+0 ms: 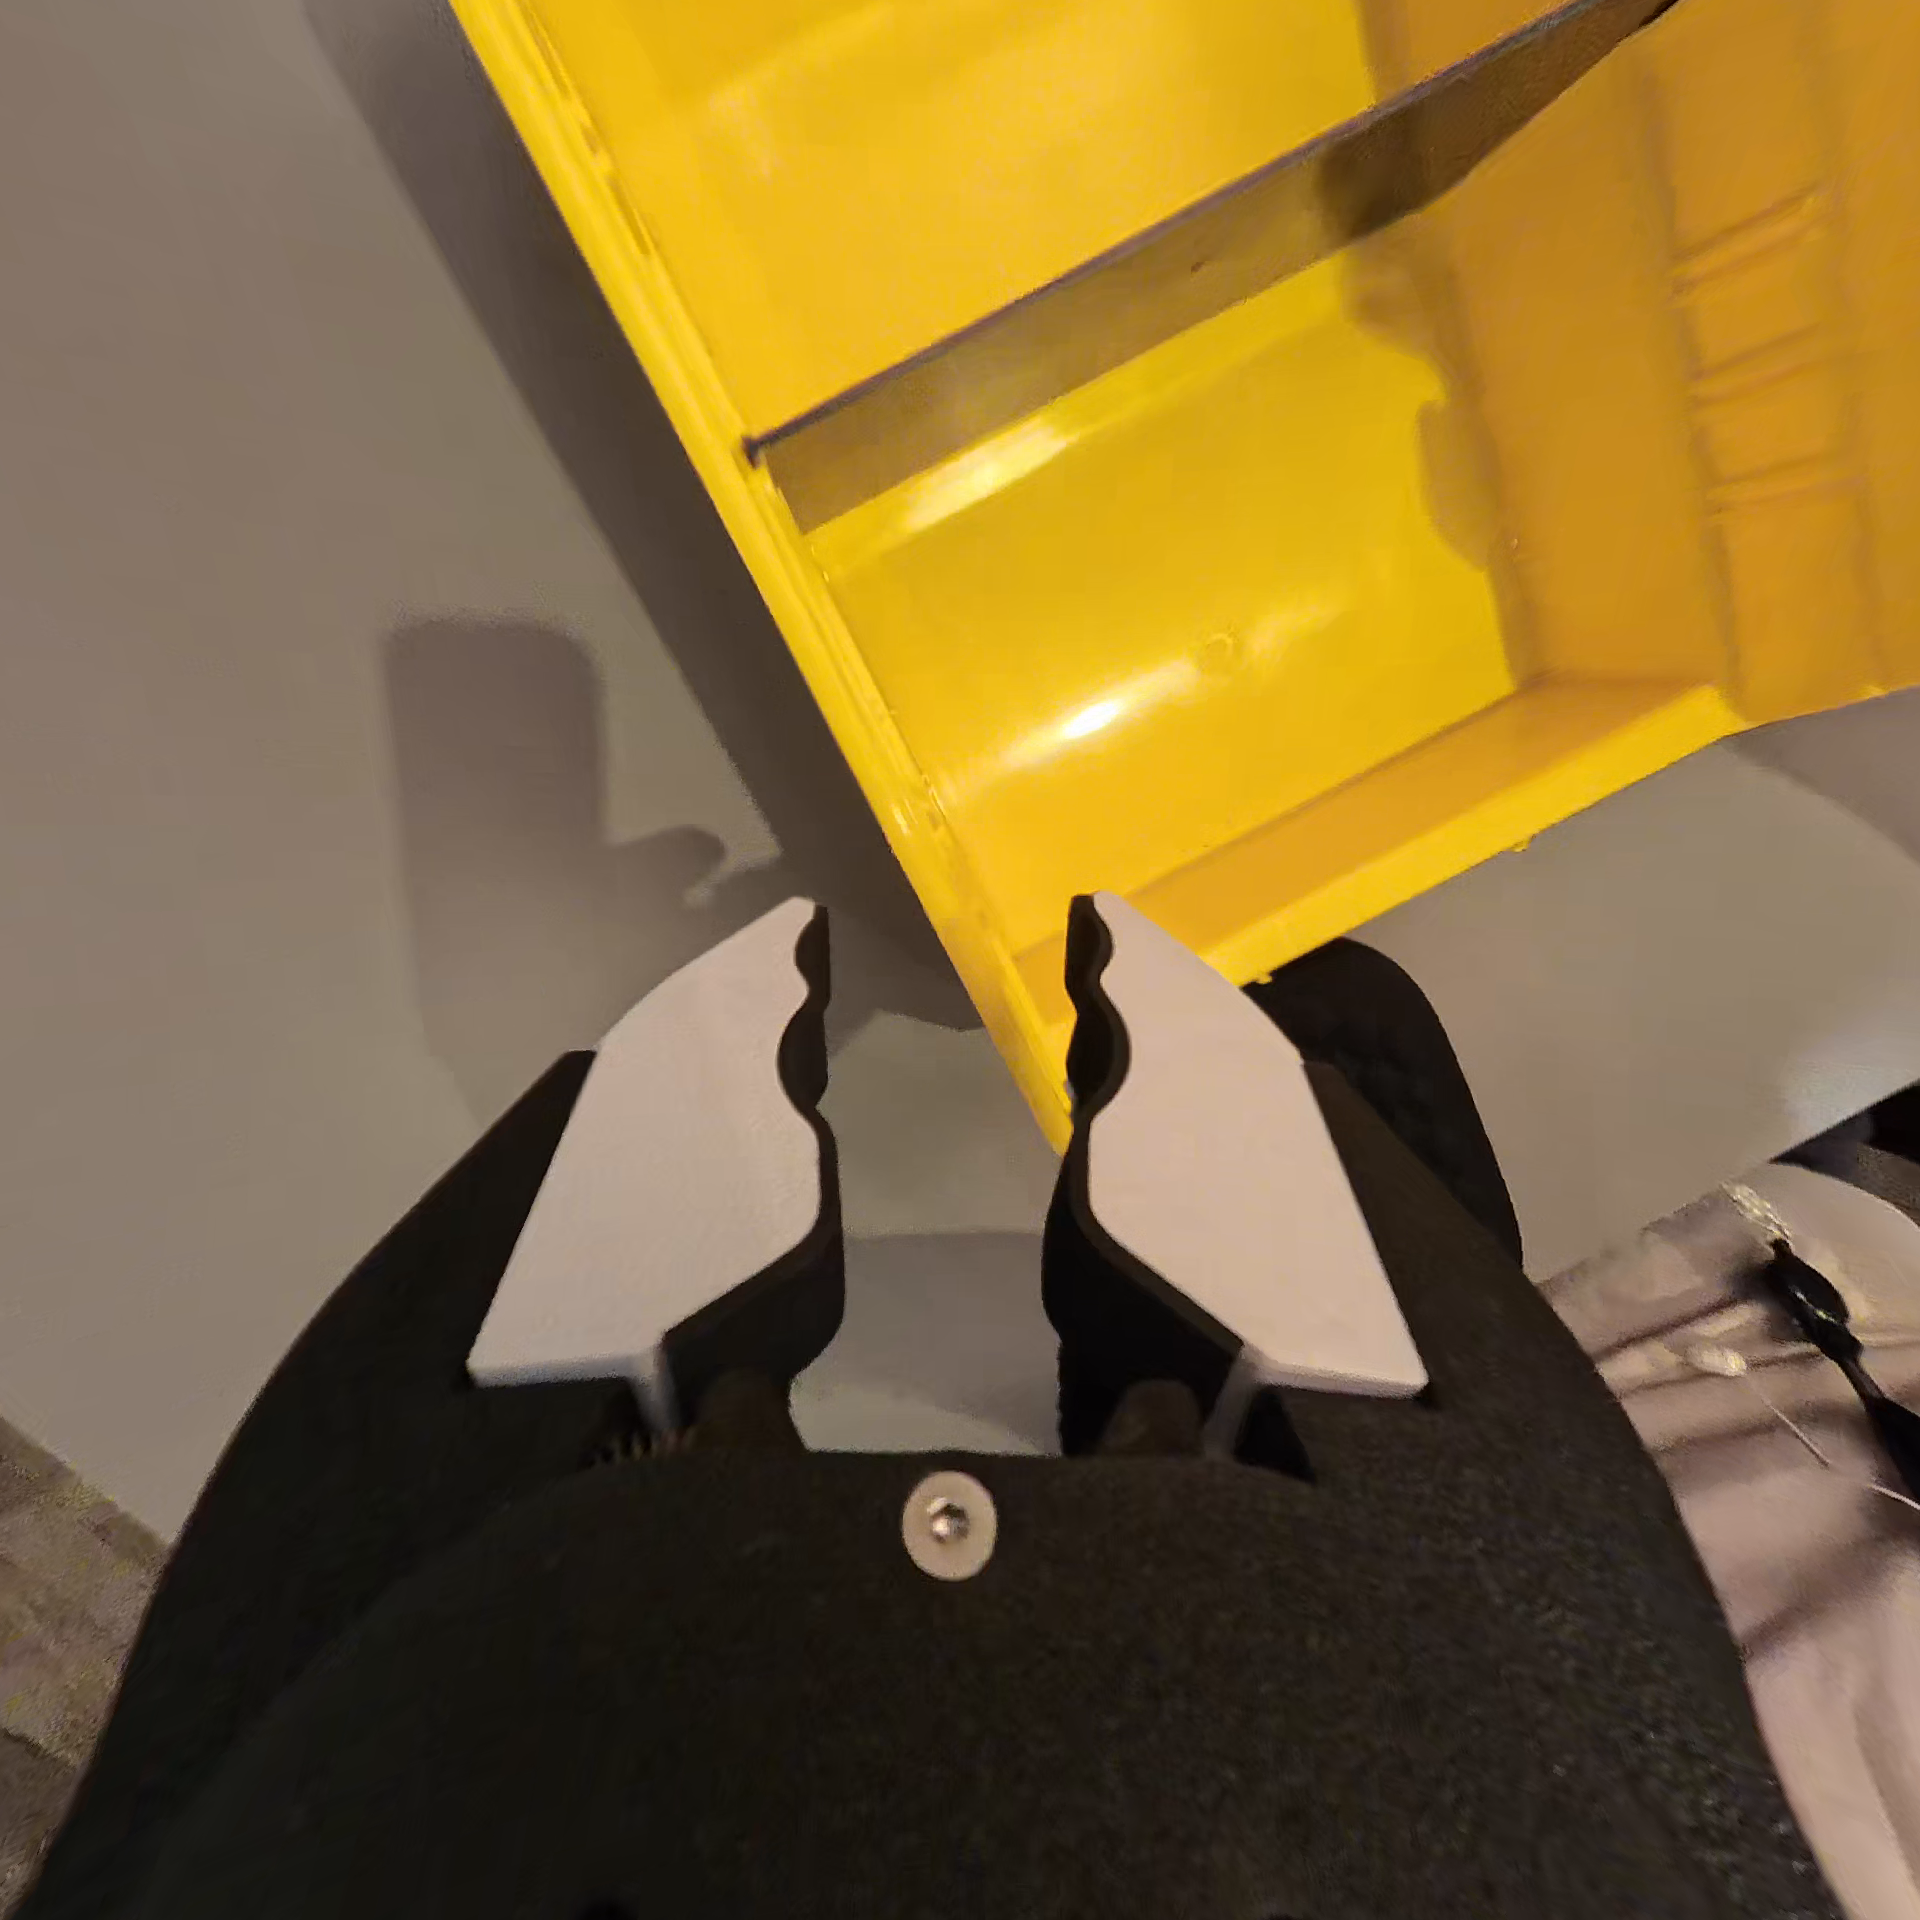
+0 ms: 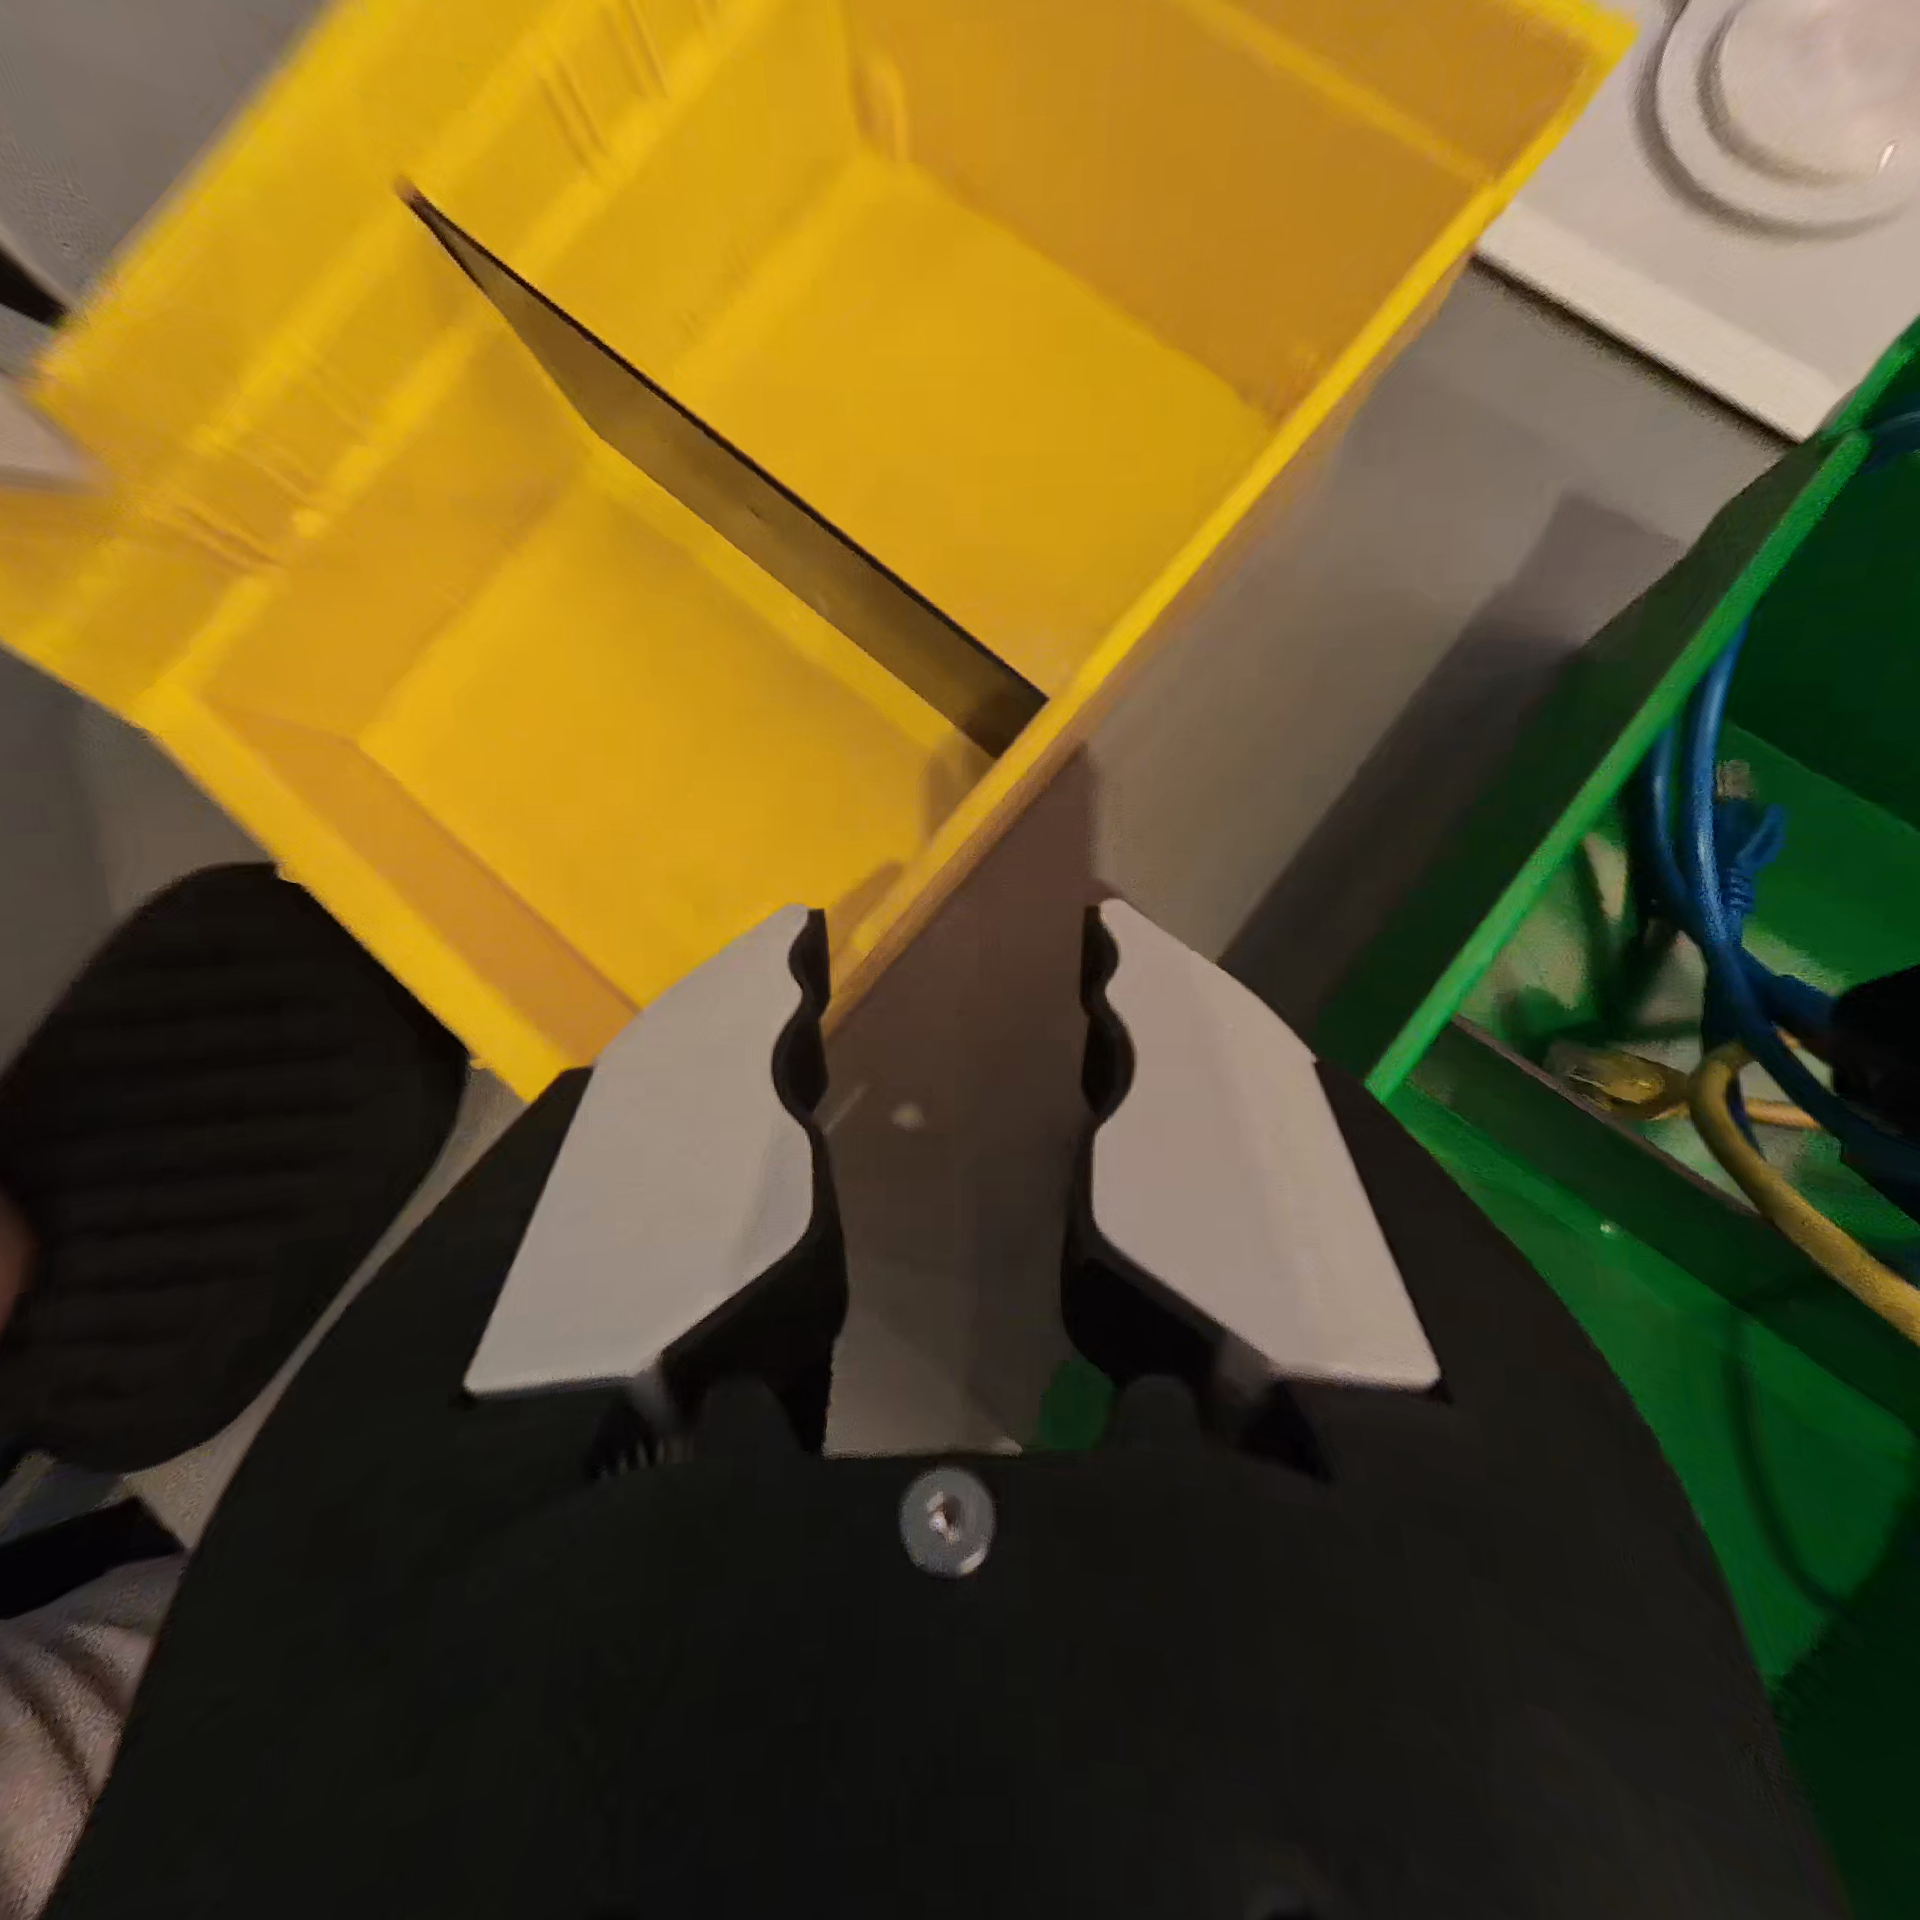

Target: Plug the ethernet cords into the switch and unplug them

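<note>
An empty yellow bin (image 1: pixel 1143 675) with a dark divider (image 1: pixel 1091 343) stands on the grey table. My left gripper (image 1: pixel 948 914) is open and empty, and the bin's near corner edge reaches down between its jaws, close to the right finger. In the right wrist view my right gripper (image 2: pixel 956 920) is open and empty beside the yellow bin's (image 2: pixel 727 727) right wall, its left fingertip at that wall. A green bin (image 2: pixel 1558 935) on the right holds a blue ethernet cord (image 2: pixel 1688 831) and a yellow one (image 2: pixel 1745 1164). No switch is clearly visible.
A black ribbed shape (image 2: pixel 208 1143) sits at the yellow bin's near left corner. A white surface with a clear round item (image 2: pixel 1787 114) lies at the far right. Grey fabric with a black cord (image 1: pixel 1766 1403) hangs past the table edge. The black ribbed shape (image 2: pixel 208 1143) is about 20 cm from both grippers' fingertips.
</note>
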A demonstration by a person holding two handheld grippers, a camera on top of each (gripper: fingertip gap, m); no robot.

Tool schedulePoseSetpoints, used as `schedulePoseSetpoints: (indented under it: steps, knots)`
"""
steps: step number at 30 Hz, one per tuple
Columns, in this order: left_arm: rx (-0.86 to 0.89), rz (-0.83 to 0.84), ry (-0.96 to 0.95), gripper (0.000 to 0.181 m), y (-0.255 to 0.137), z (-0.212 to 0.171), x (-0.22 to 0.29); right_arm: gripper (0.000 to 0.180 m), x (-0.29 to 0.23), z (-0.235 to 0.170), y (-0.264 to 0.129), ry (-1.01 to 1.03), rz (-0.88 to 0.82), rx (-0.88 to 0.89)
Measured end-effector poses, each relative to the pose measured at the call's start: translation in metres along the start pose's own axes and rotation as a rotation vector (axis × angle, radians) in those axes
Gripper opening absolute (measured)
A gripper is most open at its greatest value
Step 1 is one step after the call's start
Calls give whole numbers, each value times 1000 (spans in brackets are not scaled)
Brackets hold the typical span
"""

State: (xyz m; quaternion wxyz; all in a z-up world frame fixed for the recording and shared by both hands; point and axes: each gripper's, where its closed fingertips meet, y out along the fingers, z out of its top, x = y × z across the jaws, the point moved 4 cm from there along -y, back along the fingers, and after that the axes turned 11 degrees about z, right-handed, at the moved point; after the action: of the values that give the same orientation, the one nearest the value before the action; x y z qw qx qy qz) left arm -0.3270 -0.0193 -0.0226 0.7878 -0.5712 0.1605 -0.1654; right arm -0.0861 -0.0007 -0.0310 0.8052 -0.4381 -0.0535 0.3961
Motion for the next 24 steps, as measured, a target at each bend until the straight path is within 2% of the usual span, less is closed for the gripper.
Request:
schedulePoseSetpoints:
  steps: [1, 6, 13, 16, 21, 24]
  knots:
    - [45, 17, 8, 42, -9, 1, 1, 50, 1, 0, 7, 7, -10, -34]
    - [224, 75, 78, 41, -46, 11, 15, 47, 12, 17, 24, 86, -63, -110]
    - [303, 104, 201, 41, -60, 24, 40, 46, 13, 20, 49, 372, -48, -214]
    - [310, 95, 234, 41, -61, 26, 47, 45, 13, 11, 58, 408, -68, -262]
    - [339, 87, 262, 41, -66, 26, 52, 31, 16, 8, 67, 426, -82, -311]
    - [356, 76, 268, 41, -69, 25, 53, 31, 14, 4, 73, 430, -84, -362]
